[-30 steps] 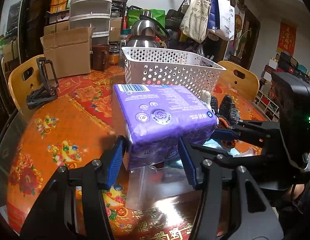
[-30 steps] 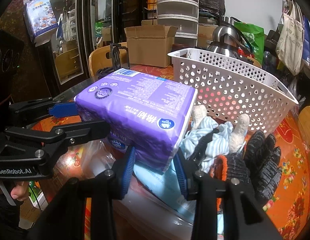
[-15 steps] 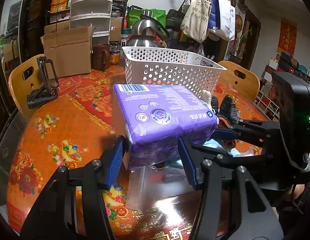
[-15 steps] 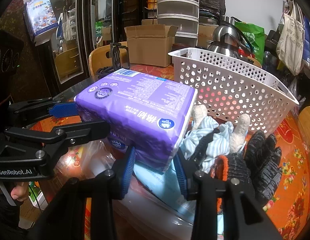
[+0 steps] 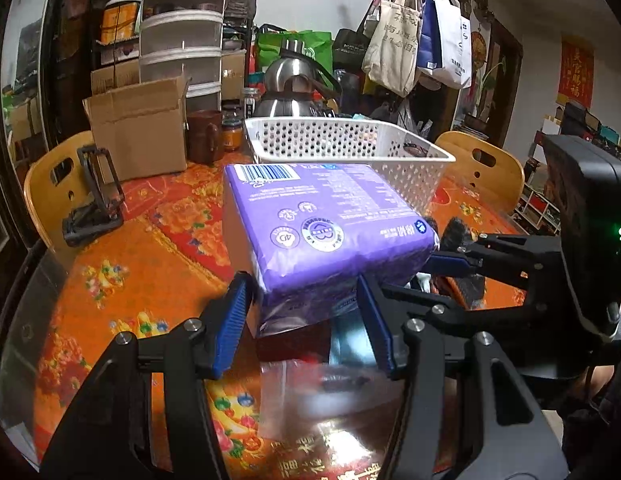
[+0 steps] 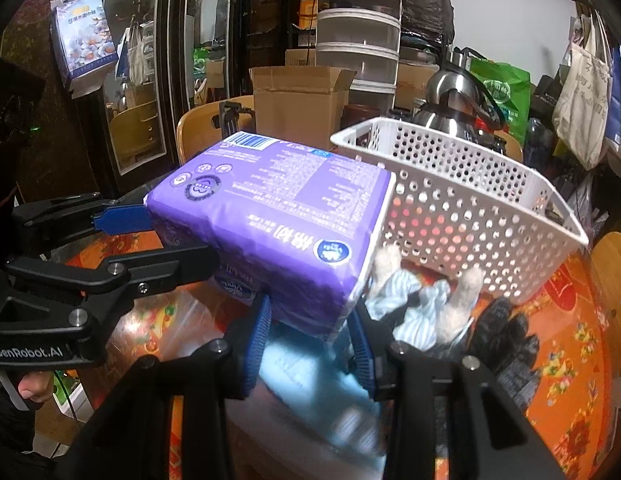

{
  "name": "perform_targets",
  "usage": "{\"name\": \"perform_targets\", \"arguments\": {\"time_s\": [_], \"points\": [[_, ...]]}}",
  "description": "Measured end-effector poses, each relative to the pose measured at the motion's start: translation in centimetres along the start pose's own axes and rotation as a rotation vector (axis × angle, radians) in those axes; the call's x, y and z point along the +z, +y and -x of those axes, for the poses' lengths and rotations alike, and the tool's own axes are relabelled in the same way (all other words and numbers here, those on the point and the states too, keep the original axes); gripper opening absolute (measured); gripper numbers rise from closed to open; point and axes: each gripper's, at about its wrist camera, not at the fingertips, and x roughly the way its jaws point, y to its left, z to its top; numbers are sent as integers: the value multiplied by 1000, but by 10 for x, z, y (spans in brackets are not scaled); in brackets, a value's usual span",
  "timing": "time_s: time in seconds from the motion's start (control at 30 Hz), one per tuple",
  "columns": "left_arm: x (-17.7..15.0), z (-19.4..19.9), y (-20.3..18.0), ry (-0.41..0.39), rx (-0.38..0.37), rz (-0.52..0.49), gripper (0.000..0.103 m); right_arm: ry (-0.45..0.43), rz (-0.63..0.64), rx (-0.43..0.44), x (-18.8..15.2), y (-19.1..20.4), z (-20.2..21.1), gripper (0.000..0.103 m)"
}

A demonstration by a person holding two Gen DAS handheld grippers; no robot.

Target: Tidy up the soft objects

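Both grippers, left (image 5: pixel 304 320) and right (image 6: pixel 310 336), clamp the purple tissue pack (image 5: pixel 326 232) from adjacent sides, raised off the table. White basket (image 6: pixel 470 196) just beyond; contents not discernible.

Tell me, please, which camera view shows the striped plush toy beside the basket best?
The right wrist view: the striped plush toy lies in plain sight against the white basket. In the left wrist view the purple pack hides it.

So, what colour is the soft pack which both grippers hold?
The soft pack is purple with a white side; the right wrist view shows it best.
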Motion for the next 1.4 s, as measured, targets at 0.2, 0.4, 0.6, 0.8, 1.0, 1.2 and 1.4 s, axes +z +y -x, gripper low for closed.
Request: {"name": "perform_targets", "arguments": {"time_s": [0.2,0.4,0.6,0.8,1.0,1.2,1.4], "points": [[29,6,0,-23,33,-12,52,-21,14,11,24,-8,3,38],[68,7,-1,-53,82,-32,52,-67,34,23,56,-19,8,38],[111,-5,-7,-64,104,-39,52,-112,42,25,86,-38,15,38],[142,-24,-17,-69,93,-39,52,-135,26,23,104,-64,21,38],[157,-43,-33,-68,78,-58,52,-140,6,-4,106,-85,22,38],[151,-49,-41,-71,68,-70,52,-138,-2,-22,100,-91,23,38],[111,-37,-42,-71,50,-63,52,-137,13,-44,87,-80,30,38]]}}
